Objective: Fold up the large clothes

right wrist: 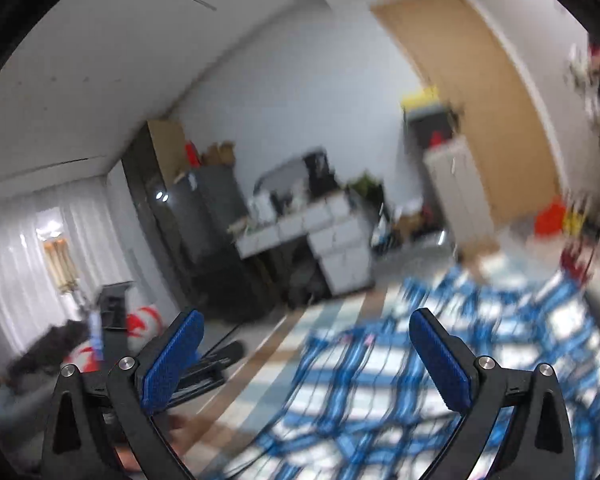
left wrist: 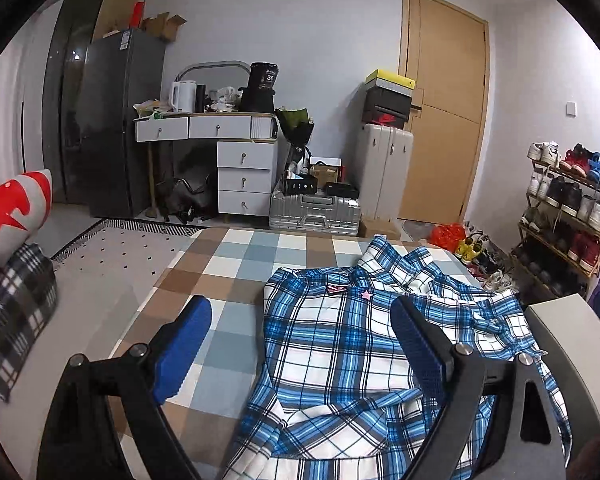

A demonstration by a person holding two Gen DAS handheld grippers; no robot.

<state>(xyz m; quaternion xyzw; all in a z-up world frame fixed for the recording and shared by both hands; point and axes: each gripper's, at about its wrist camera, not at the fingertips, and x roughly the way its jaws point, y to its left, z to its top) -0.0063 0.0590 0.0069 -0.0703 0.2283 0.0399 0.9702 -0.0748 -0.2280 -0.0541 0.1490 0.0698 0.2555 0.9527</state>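
both grippers hang empty, fingers apart: left gripper (left wrist: 300, 344), then right gripper (right wrist: 306, 354), above the blue plaid shirt (left wrist: 360, 360) lying crumpled on the checked bed (left wrist: 236, 256). pinch two matching edges, then fold evenly.

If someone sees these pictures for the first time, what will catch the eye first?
The blue and white plaid shirt lies crumpled on the checkered brown and blue bedcover, in the middle. Behind it stands a tall tan wooden door, and at the right a wooden shoe rack full of shoes.
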